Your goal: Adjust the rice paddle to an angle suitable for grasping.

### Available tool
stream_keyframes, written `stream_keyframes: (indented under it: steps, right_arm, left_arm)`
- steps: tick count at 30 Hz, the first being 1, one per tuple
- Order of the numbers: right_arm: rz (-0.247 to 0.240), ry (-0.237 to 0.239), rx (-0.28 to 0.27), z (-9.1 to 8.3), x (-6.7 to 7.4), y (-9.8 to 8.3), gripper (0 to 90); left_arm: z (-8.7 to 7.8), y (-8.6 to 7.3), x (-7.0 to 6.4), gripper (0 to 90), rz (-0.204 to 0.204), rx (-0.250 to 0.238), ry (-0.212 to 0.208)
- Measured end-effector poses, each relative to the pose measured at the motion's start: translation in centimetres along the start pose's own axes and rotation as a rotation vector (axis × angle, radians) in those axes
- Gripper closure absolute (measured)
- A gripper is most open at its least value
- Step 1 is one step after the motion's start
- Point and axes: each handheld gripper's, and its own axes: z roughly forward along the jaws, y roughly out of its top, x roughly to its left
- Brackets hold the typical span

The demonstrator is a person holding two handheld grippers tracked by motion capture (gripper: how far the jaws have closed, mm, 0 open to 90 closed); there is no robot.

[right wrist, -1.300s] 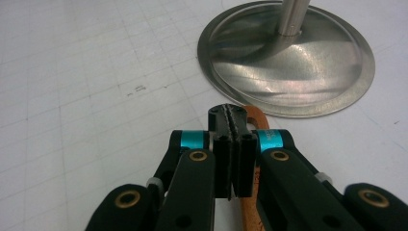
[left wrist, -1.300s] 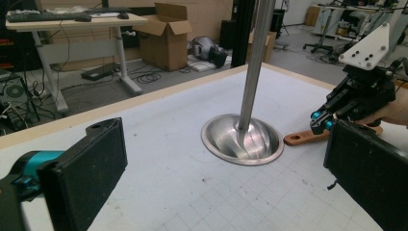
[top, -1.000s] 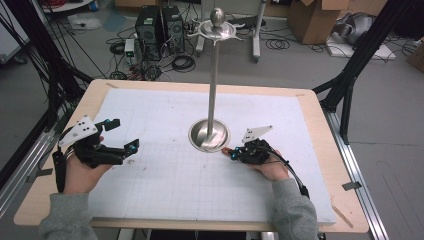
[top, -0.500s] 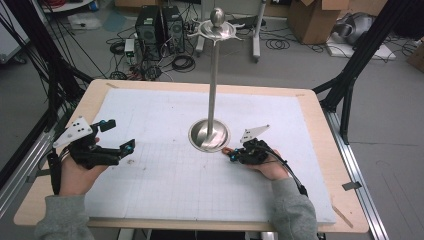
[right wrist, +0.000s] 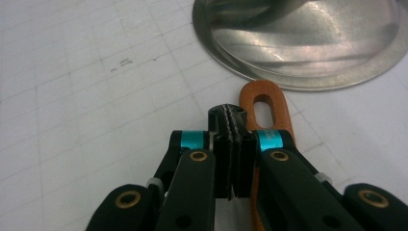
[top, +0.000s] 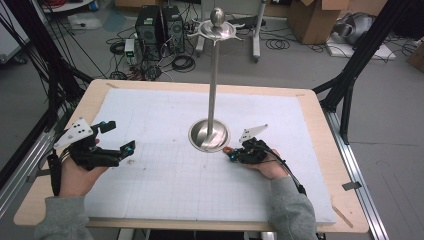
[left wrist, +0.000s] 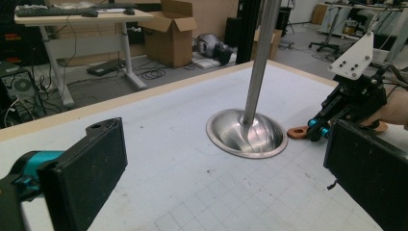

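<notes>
moved: left gripper slightly lower than a second ago, right gripper unchanged | orange tag: flat on tabletop, touching stand base, just beside right gripper's closed, empty tips, long axis along them | left gripper wide open, empty, well apart.

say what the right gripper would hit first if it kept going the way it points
Probably the round base of the metal stand, just ahead of the shut right gripper. The orange slotted handle lies beside the jaws, not squarely in line.
</notes>
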Motion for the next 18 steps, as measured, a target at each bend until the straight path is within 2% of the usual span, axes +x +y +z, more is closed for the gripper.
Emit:
stream_keyframes:
  steps: [5, 18]
  right_arm:
    - [0.037, -0.035, 0.0, -0.3, -0.5, -0.2, 89.2]
    - [0.077, -0.086, -0.007, -0.6, -1.4, -0.4, 89.2]
  left_arm:
    - [-0.1, -0.1, 0.1, 1.8, 0.001, 0.004, 0.005]
    - [-0.1, -0.3, 0.0, 1.8, 0.001, 0.011, 0.005]
